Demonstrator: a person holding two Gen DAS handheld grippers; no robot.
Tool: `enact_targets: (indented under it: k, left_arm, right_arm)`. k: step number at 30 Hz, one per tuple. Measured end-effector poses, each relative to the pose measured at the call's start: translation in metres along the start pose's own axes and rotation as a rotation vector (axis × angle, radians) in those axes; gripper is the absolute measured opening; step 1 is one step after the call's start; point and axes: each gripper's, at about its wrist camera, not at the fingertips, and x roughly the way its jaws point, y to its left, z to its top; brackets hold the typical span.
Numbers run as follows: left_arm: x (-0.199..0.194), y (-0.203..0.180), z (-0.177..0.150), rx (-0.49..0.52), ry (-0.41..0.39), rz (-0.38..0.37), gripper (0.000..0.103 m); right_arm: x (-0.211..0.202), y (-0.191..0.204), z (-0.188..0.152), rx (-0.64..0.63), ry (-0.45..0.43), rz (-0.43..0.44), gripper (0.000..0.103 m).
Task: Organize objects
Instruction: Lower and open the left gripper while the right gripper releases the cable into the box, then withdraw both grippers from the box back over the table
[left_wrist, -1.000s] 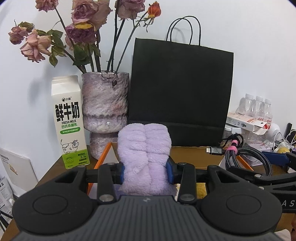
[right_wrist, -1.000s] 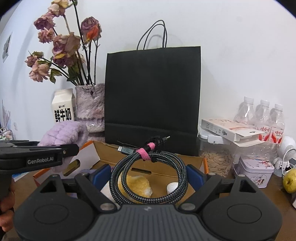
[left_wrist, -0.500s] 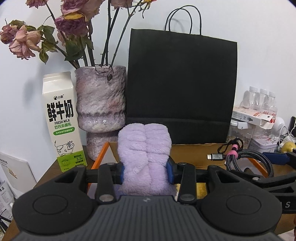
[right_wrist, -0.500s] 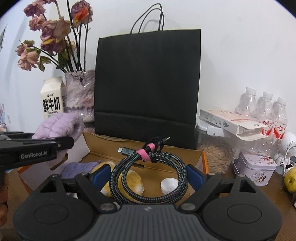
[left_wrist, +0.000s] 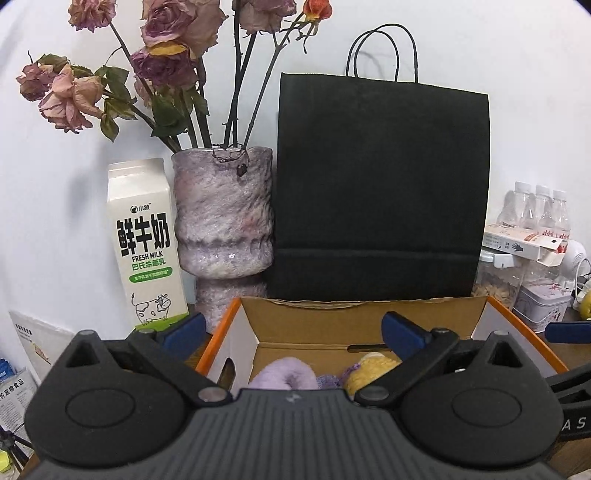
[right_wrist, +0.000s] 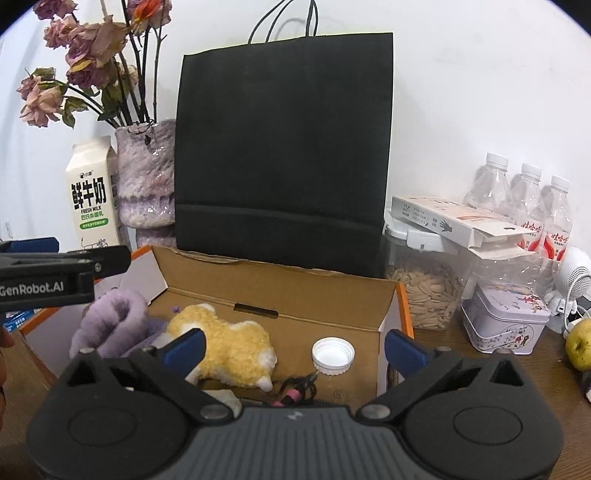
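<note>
Purple plush (right_wrist: 110, 325) lies in the left end of the cardboard box (right_wrist: 280, 291), at lower left of the right wrist frame, touching a yellow plush toy (right_wrist: 225, 343) just right of it. In the left wrist frame the same purple plush (left_wrist: 282, 374) shows at bottom centre, partly hidden by the gripper body, with the yellow toy (left_wrist: 369, 369) beside it. A white bottle cap (right_wrist: 332, 356) rests on the box floor right of the yellow toy, apart from it. A coiled cable with a pink tie (right_wrist: 291, 395) peeks out at the bottom centre of the right wrist frame, mostly hidden by the gripper body.

Left gripper (left_wrist: 291, 330) hangs over the box with its jaws spread wide and nothing between them. Right gripper (right_wrist: 293, 349) also has its jaws spread wide, empty, above the box's near edge.

Behind the box stands a black paper bag (right_wrist: 284, 147). To its left are a vase (left_wrist: 223, 229) of dried roses and a milk carton (left_wrist: 144, 243). On the bench (right_wrist: 517, 373) at right sit a jar of seeds (right_wrist: 424, 288), a tin (right_wrist: 506, 317), three bottles (right_wrist: 528, 199) and a yellow-green fruit (right_wrist: 580, 343).
</note>
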Motion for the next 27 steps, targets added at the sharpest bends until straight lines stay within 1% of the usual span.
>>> enact_targets:
  k: [17,27]
  left_arm:
    - [-0.005,-0.003,-0.003,0.003,0.003,-0.011,0.103]
    - [-0.029,-0.002,-0.005,0.004,-0.019,-0.029,0.103]
  right_arm:
    - [-0.004,0.003,-0.001,-0.011,0.008,0.001,0.103]
    - [-0.025,0.006,-0.002,-0.037,-0.012,0.014,0.103]
